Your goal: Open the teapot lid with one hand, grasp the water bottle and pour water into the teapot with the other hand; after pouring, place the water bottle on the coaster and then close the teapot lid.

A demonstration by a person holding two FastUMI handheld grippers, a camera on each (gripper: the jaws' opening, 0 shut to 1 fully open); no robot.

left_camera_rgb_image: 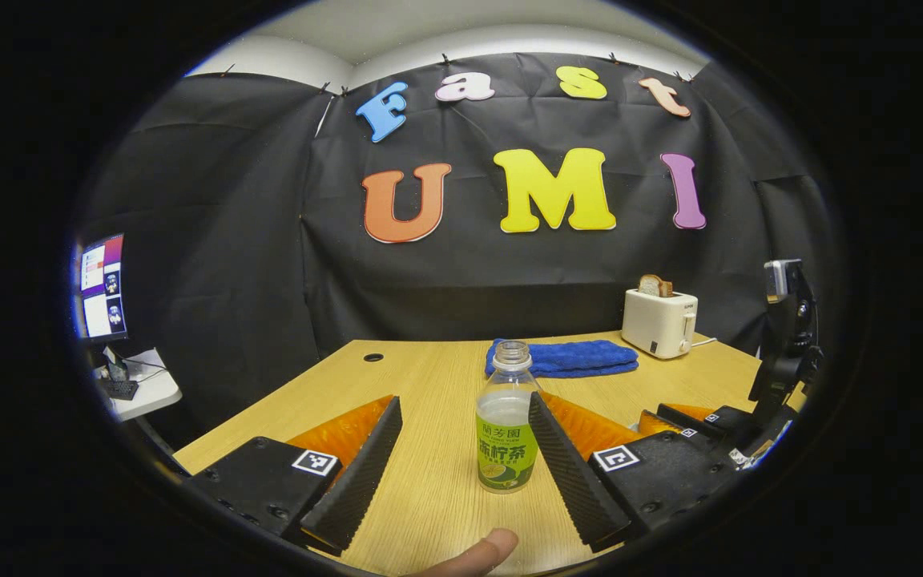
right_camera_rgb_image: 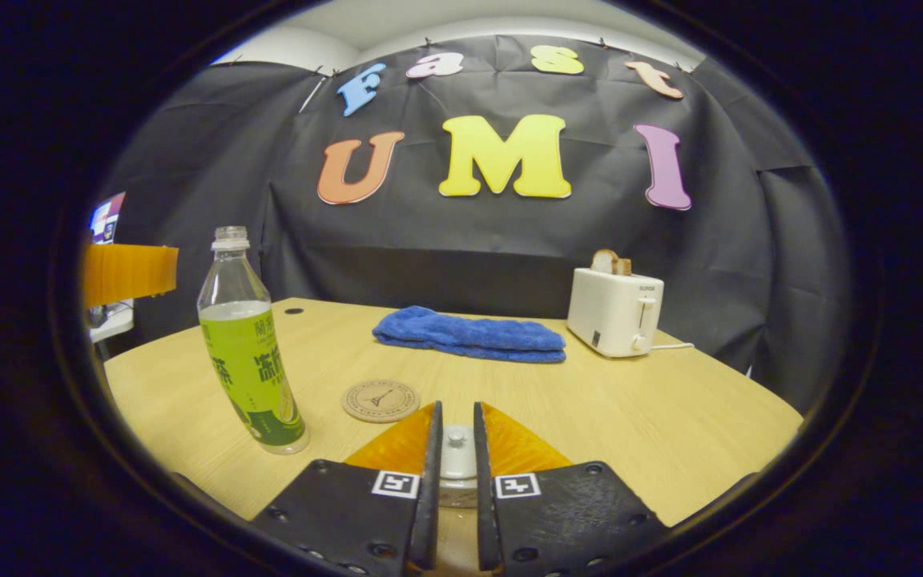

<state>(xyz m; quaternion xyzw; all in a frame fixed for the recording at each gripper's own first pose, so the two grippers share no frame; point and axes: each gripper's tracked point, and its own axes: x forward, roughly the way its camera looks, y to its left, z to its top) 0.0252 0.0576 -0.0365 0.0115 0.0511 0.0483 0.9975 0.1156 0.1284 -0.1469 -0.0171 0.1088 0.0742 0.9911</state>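
teapot lid (right_camera_rgb_image: 455, 461) mostly hidden between jaws, teapot body unseen

Bare table (right_camera_rgb_image: 630, 401) between coaster (right_camera_rgb_image: 380, 400), towel (right_camera_rgb_image: 469, 335) and toaster (right_camera_rgb_image: 615, 311).

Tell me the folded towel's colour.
Blue; the towel shows best in the right gripper view, lying beside the toaster.

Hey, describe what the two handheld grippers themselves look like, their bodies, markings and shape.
The left gripper has black blocky carriers, each bearing a small square black-and-white tag, orange ribbed plastic behind two wedge-shaped, ridged jaws. The right gripper is built the same: black carriers with screws, square tags, orange backing.
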